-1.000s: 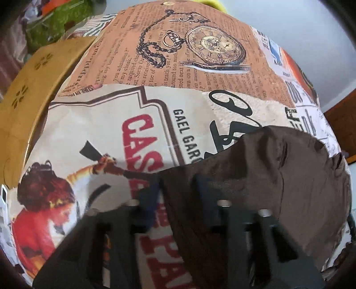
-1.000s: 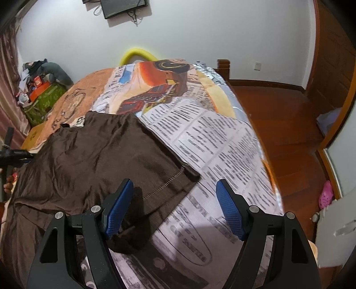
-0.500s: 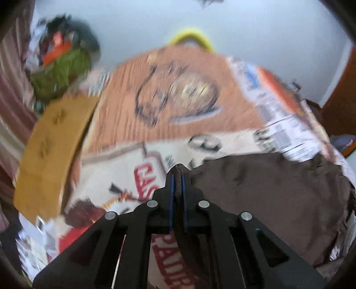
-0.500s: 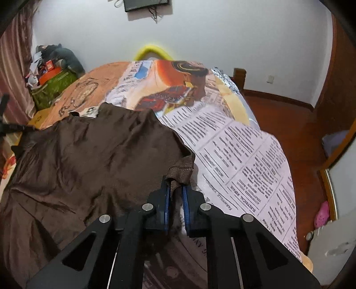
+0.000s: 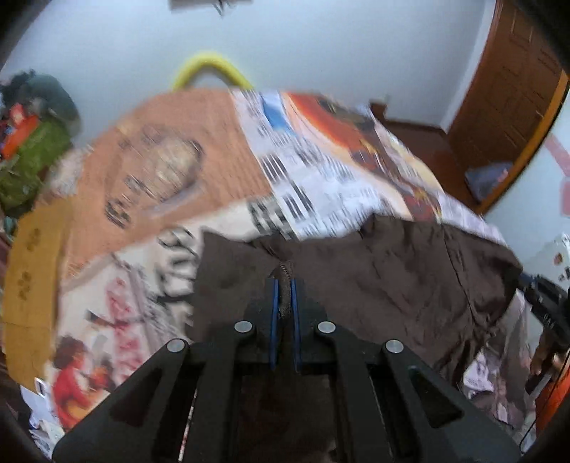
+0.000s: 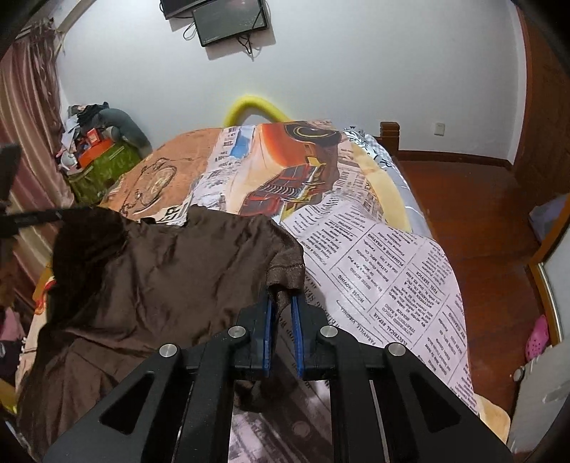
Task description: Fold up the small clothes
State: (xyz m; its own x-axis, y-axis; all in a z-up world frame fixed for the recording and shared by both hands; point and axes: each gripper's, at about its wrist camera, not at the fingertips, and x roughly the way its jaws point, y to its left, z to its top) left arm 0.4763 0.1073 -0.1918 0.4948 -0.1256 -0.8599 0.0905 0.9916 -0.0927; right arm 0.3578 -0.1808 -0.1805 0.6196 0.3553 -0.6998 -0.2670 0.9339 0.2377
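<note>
A dark brown garment (image 6: pixel 160 277) lies spread on a bed with a printed newspaper-pattern cover (image 6: pixel 374 256). My right gripper (image 6: pixel 281 306) is shut on the garment's near right corner, with the hemmed edge bunched between its blue pads. My left gripper (image 5: pixel 283 295) is shut on the garment's (image 5: pixel 374 270) left corner and holds it lifted above the bed; this view is blurred by motion. The left gripper also shows at the far left of the right wrist view (image 6: pixel 21 217), holding the raised cloth.
The bed's right edge drops to a wooden floor (image 6: pixel 481 220). A yellow curved bar (image 6: pixel 254 107) stands at the bed's head. A pile of bags and clutter (image 6: pixel 99 149) sits at the far left. A wall screen (image 6: pixel 228 21) hangs above. A wooden door (image 5: pixel 513 92) stands right.
Both grippers closed on the garment's corners a second ago. Since then both have lifted, and the left one has swung up and right with its corner.
</note>
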